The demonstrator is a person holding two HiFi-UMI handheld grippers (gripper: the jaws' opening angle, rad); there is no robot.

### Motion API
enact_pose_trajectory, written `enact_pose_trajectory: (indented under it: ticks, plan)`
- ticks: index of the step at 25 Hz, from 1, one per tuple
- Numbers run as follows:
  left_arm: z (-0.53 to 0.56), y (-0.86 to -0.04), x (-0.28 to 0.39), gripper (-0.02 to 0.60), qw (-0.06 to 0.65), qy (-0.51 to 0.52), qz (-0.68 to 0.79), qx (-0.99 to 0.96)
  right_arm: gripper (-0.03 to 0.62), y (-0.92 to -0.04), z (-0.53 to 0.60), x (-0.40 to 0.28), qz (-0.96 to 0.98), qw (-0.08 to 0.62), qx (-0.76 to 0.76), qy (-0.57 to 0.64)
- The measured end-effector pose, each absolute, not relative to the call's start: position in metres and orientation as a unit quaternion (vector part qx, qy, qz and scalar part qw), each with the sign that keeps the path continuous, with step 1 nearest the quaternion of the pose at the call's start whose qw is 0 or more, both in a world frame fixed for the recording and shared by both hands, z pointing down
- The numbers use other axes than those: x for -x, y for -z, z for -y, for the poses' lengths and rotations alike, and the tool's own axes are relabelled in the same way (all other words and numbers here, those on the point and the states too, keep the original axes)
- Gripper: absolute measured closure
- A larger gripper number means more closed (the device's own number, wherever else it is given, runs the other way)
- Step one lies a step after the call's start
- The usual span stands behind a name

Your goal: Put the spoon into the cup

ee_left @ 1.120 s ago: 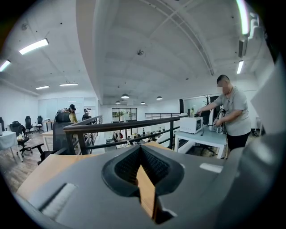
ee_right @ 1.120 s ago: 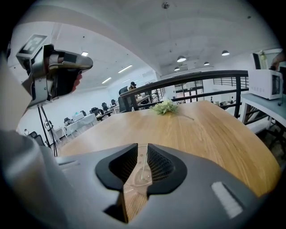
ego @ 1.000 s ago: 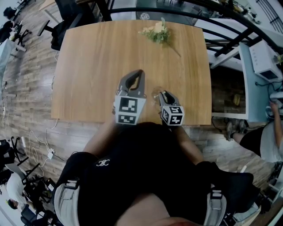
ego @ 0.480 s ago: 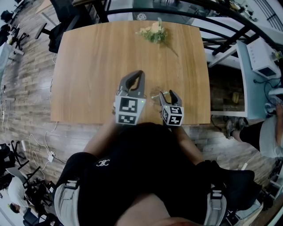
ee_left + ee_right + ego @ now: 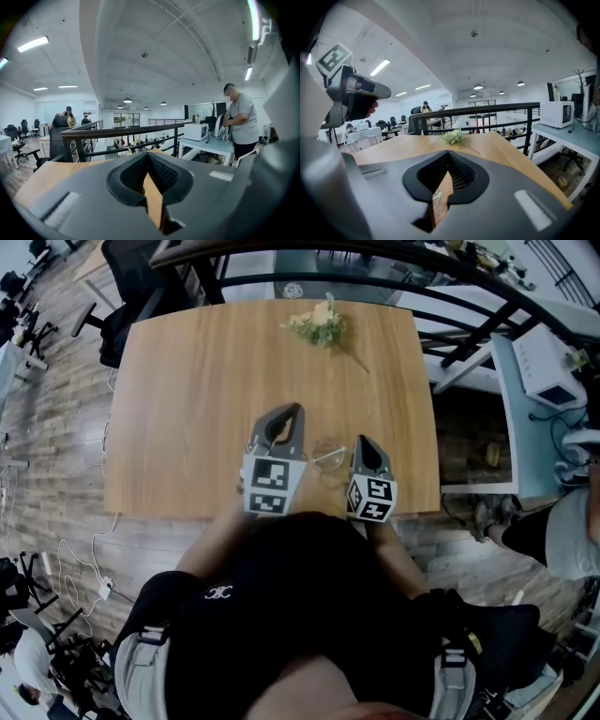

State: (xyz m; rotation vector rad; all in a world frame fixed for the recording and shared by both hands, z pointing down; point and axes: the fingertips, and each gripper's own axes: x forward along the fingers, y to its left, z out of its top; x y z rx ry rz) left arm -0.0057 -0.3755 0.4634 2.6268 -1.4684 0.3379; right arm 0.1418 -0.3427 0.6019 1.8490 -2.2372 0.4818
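Observation:
A clear glass cup (image 5: 327,450) stands on the wooden table (image 5: 187,409) near its front edge, between my two grippers. A pale spoon (image 5: 330,459) leans across it, its handle slanting over the rim. My right gripper (image 5: 360,440) is just right of the cup and apart from it. Its jaws have just been closing and are now shut with nothing between them. In the right gripper view the right gripper (image 5: 447,153) has its tips together, and a glint of glass (image 5: 435,197) shows below them. My left gripper (image 5: 295,410) (image 5: 147,154), left of the cup, is shut and empty.
A small bunch of flowers (image 5: 319,322) (image 5: 453,136) lies at the table's far side. A black railing (image 5: 375,259) runs behind the table. A white desk (image 5: 553,371) is to the right, and a person (image 5: 240,119) stands by it.
The right gripper opened beside the cup, let the spoon go, then rose, drew back to the right and shut. The left gripper stayed where it was.

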Motion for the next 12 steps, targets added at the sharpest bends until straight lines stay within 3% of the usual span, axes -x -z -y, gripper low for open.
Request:
enact_pose_trajectory:
  ticks: [12]
  plan:
    - [0.378,-0.457,0.002,0.571,0.056,-0.102,0.476,-0.871,0.591,-0.503,0.362,-0.145,0.756,0.070,-0.644,-0.092]
